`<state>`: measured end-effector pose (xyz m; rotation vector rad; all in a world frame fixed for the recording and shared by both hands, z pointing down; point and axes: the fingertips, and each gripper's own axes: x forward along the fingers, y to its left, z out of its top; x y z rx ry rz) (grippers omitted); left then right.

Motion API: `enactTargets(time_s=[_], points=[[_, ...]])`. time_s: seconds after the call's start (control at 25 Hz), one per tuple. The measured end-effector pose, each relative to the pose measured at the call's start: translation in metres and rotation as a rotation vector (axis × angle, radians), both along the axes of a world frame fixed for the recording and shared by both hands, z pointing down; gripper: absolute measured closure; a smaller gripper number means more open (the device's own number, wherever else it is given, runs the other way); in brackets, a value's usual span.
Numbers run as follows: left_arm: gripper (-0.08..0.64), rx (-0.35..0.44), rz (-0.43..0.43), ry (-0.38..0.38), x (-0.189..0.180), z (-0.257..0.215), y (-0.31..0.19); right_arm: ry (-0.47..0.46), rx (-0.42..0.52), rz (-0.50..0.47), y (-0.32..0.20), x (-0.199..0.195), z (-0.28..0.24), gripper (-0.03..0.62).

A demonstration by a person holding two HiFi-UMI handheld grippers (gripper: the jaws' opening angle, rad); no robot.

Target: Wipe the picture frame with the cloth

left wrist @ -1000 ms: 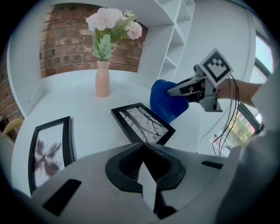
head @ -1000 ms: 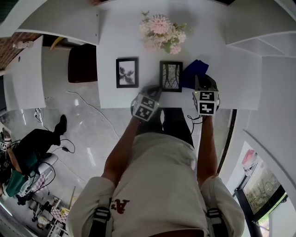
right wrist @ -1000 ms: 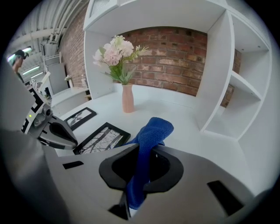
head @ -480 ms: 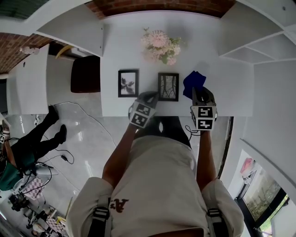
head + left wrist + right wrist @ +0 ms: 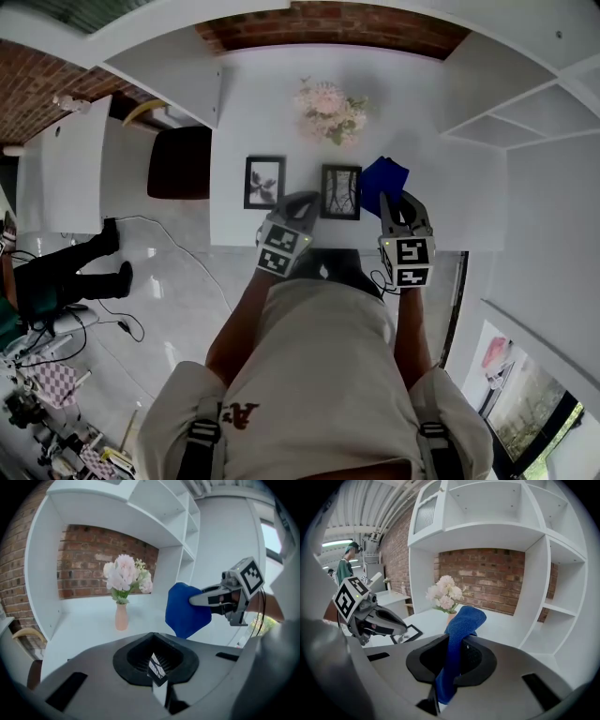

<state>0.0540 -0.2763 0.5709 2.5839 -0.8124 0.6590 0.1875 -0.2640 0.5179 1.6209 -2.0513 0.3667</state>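
Note:
Two black picture frames are on the white table (image 5: 255,103). My left gripper (image 5: 305,202) is shut on the left edge of the branch-print frame (image 5: 340,191); in the left gripper view that frame (image 5: 157,666) shows edge-on between the jaws. My right gripper (image 5: 401,200) is shut on a blue cloth (image 5: 382,180), which hangs just right of the frame; whether they touch is unclear. In the right gripper view the cloth (image 5: 457,639) rises out of the jaws. The left gripper (image 5: 404,629) there has a frame (image 5: 408,633) at its tip.
The other frame (image 5: 263,182) lies to the left. A vase of pink flowers (image 5: 330,108) stands at the back of the table before a brick wall. White shelves (image 5: 525,103) flank the right side. A dark stool (image 5: 178,161) is left of the table.
The head view has tipped so more of the brick wall shows. The right gripper with the cloth sits closer to the held frame's right edge. The left gripper keeps its hold.

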Motion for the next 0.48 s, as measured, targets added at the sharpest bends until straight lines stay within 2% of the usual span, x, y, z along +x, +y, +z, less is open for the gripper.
enactTargets(time_s=[0.48], points=[[0.558, 0.199, -0.024, 0.14, -0.001, -0.123, -0.014, -0.027, 0.179, -0.087, -0.008, -0.026, -0.092, 0.565]])
